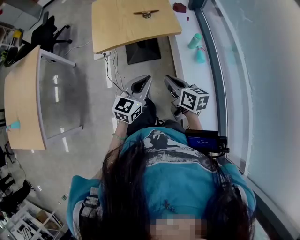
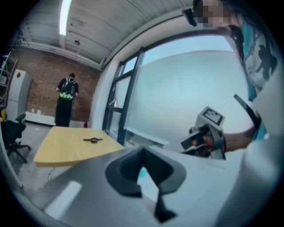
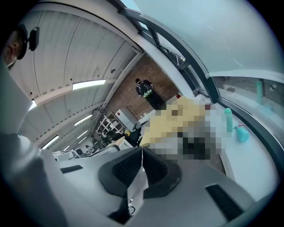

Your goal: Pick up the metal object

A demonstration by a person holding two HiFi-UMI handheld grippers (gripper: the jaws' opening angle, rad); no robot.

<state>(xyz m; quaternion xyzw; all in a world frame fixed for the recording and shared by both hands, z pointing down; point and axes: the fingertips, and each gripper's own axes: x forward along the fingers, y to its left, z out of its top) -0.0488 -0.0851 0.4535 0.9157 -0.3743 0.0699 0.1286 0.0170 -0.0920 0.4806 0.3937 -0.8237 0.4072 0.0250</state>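
Left gripper (image 1: 143, 84) shut, jaws tip to tip, nothing between them. Right gripper (image 1: 171, 84) just beside it, likewise closed and empty, both held out in front of the wearer's teal shirt.

Off to the left of the left gripper, well apart: a curved wooden side table (image 1: 21, 101). On the grey floor just ahead and left of the left gripper's jaws, loose cables (image 1: 112, 70) and a white power strip (image 1: 103, 55). Straight ahead of both, a black floor plate (image 1: 143, 50). Right of the right gripper, a white window sill (image 1: 185, 61) with a teal bottle (image 1: 200, 56) and a second teal bottle (image 1: 194, 41) a little farther on.

Beyond the floor plate, a light wooden table (image 1: 117, 33). Flat on its far part, well apart from both grippers and closer to the left gripper's line than the right's: the metal object (image 1: 146, 13). Long axis crosswise to the grippers' heading, one end pointing left, the other right. Slim and dark, two thin brownish arms tapering out from a dark round hub at the middle; too small for finer detail.

Farther still: a red item (image 1: 179, 7) on the sill, a black office chair (image 1: 47, 33) far left, and a standing person (image 2: 67, 99) before a brick wall (image 2: 40, 84).
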